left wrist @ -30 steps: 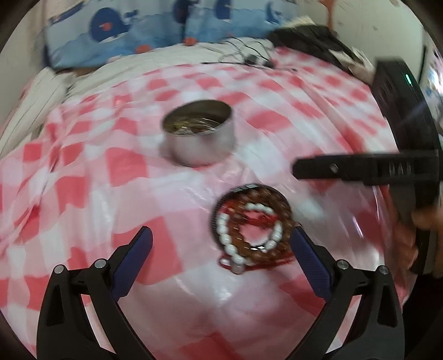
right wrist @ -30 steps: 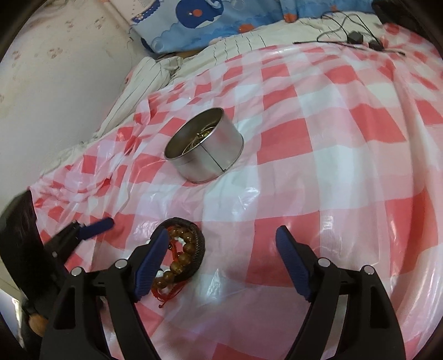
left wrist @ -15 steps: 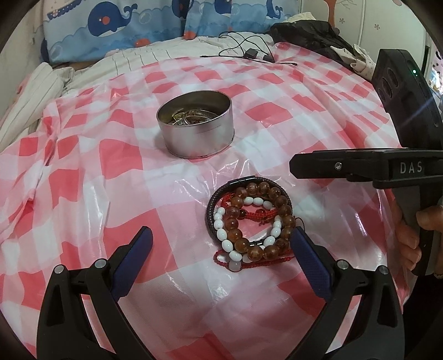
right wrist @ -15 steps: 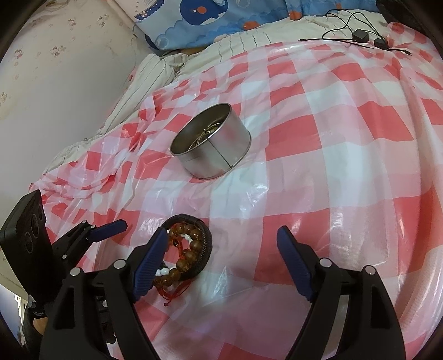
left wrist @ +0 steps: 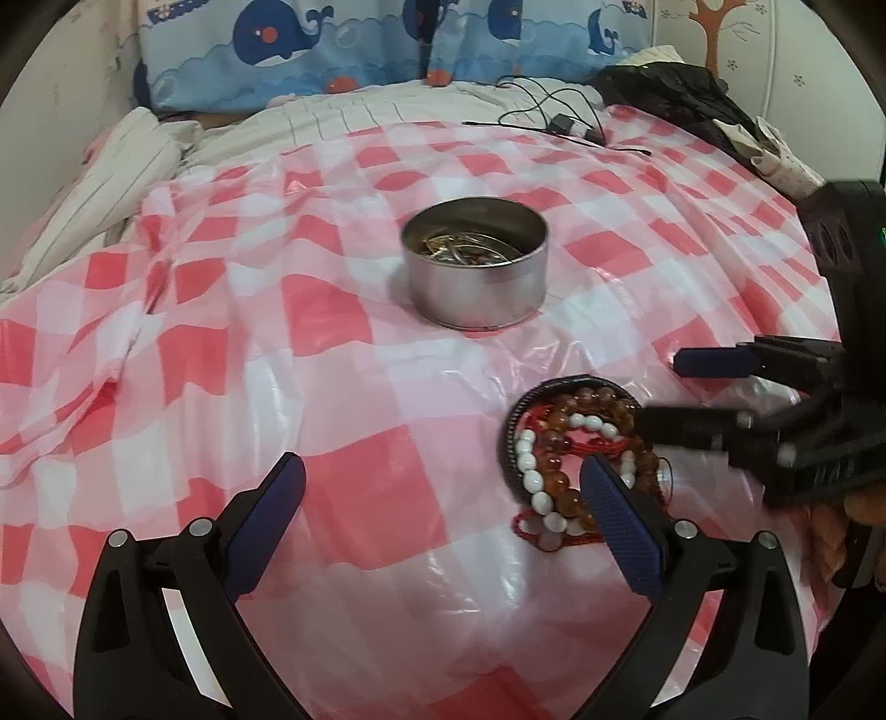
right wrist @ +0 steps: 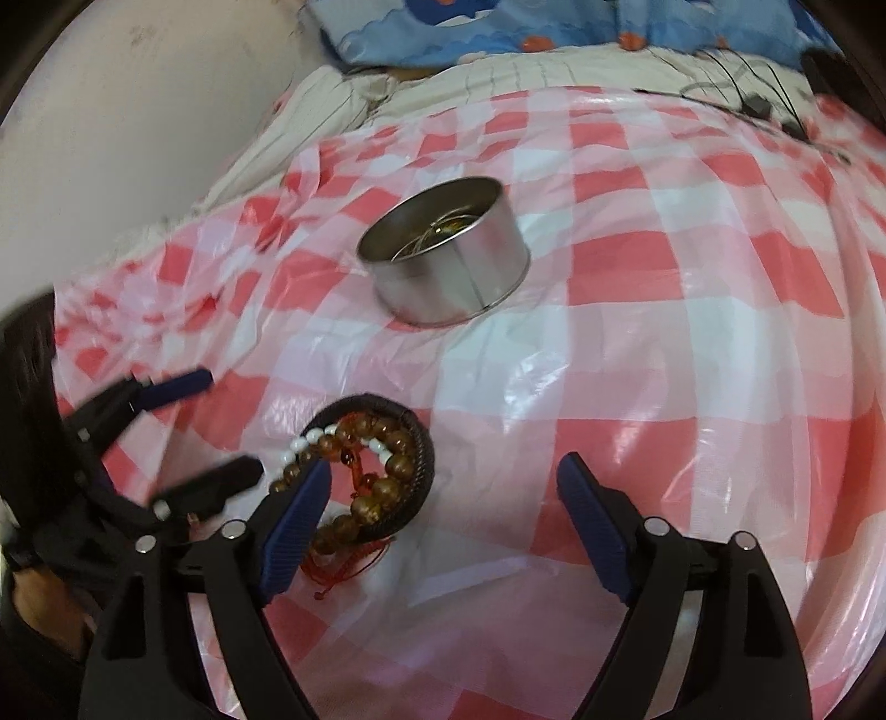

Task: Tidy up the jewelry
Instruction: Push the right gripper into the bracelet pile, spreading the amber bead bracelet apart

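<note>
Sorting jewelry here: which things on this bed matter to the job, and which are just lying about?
For the job:
- heap of brown, white and red beaded bracelets
- round silver metal tin already holding jewelry

Lying about:
- black cables and charger
- blue whale-print pillow
- black bag
- red-and-white checked plastic sheet

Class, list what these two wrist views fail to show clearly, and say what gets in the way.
- Tin contents: both views, the wall hides all but some metal loops.
- Bracelet pile: left view, the right gripper and a left finger cover part; the number of strands is unclear.
- Left gripper: right view, blurred, cut by the edge.
- Charger cable: too small.
</note>
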